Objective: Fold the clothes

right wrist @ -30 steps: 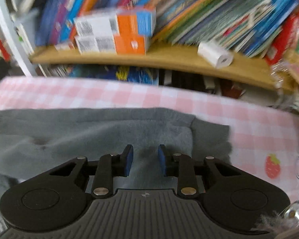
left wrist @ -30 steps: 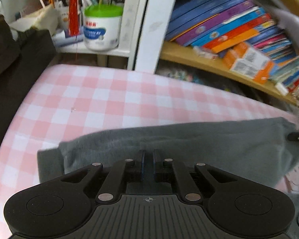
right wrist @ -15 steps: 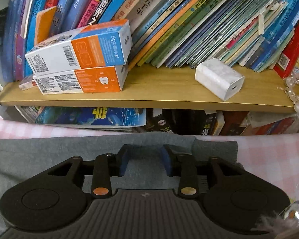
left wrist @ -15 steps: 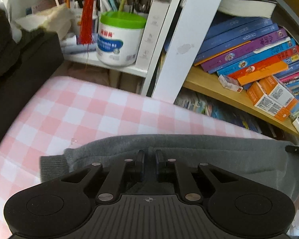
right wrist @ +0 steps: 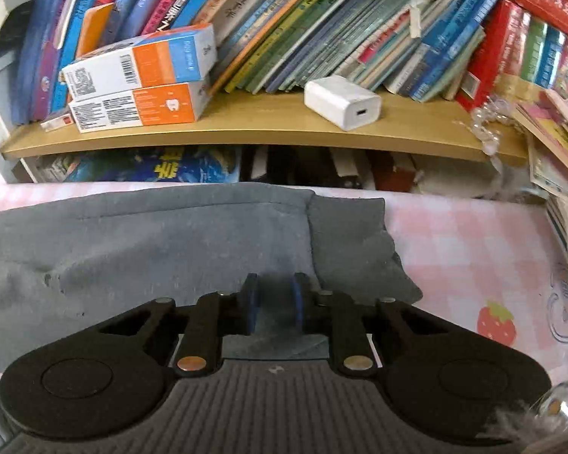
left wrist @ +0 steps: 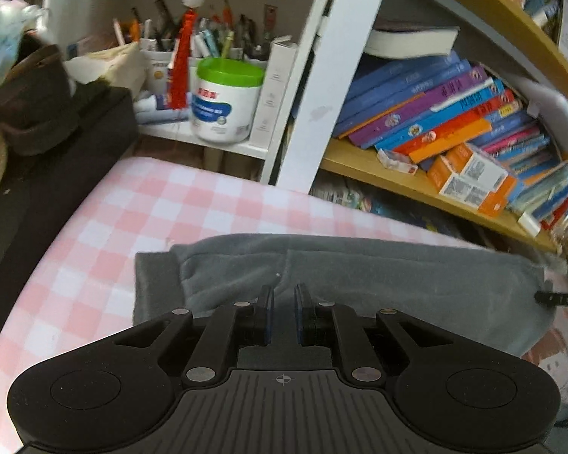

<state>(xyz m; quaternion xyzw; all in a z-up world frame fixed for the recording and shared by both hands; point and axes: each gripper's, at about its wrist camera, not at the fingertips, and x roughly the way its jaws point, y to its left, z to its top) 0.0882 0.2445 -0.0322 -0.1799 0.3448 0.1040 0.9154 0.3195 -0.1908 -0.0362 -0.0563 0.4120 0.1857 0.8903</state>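
A grey fleece garment (left wrist: pixel 378 276) lies folded in a long band across the pink checked tablecloth (left wrist: pixel 140 219); it also shows in the right wrist view (right wrist: pixel 151 242). My left gripper (left wrist: pixel 283 304) sits over the garment's near edge by its left end, jaws slightly apart, nothing between them. My right gripper (right wrist: pixel 273 297) sits over the garment near its right end, beside a darker cuff (right wrist: pixel 352 242), jaws apart with grey cloth showing in the gap.
A wooden shelf (right wrist: pixel 265 128) of books and orange boxes (right wrist: pixel 140 83) runs just behind the table. A white charger (right wrist: pixel 342 102) lies on it. A green-lidded tub (left wrist: pixel 227 100) and pens stand far left. A dark bag (left wrist: pixel 45 113) is at the left edge.
Both grippers carried the garment's near edge toward the shelf and then pulled back and lower. The left jaws, shut on the cloth before, have parted; the right jaws have narrowed.
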